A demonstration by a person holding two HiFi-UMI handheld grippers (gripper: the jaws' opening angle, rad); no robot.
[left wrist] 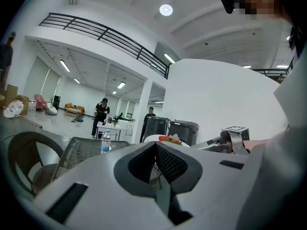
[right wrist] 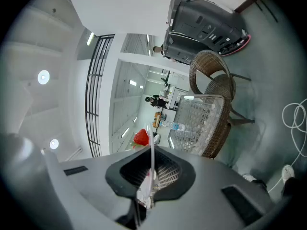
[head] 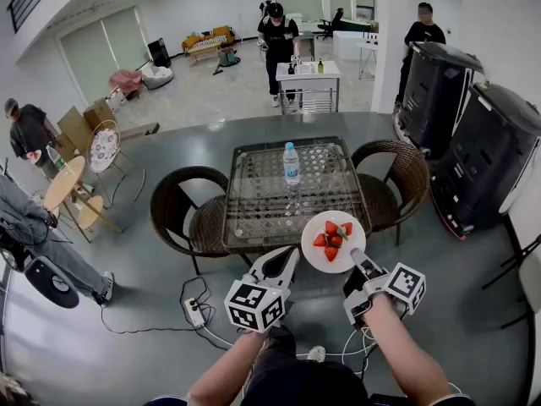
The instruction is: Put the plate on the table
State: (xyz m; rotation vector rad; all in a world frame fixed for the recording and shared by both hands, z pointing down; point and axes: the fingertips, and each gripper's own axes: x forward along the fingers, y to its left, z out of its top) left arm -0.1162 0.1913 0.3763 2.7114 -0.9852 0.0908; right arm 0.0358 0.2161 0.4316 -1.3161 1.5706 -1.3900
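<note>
A white plate (head: 333, 241) with several strawberries (head: 331, 237) hangs in the air just over the near right corner of the glass-topped wicker table (head: 262, 201). My right gripper (head: 358, 259) is shut on the plate's near rim. In the right gripper view the plate (right wrist: 152, 145) shows edge-on between the pads, with one strawberry (right wrist: 141, 137) beside it. To the plate's left, my left gripper (head: 289, 257) is shut and holds nothing. The left gripper view shows its tips (left wrist: 156, 145) together, with the plate (left wrist: 160, 139) beyond them.
A water bottle (head: 291, 163) stands upright on the table's middle. Wicker chairs (head: 182, 205) (head: 397, 180) flank the table. Large black cases (head: 486, 155) stand to the right. A power strip with cables (head: 195, 311) lies on the floor near my feet. People stand further back.
</note>
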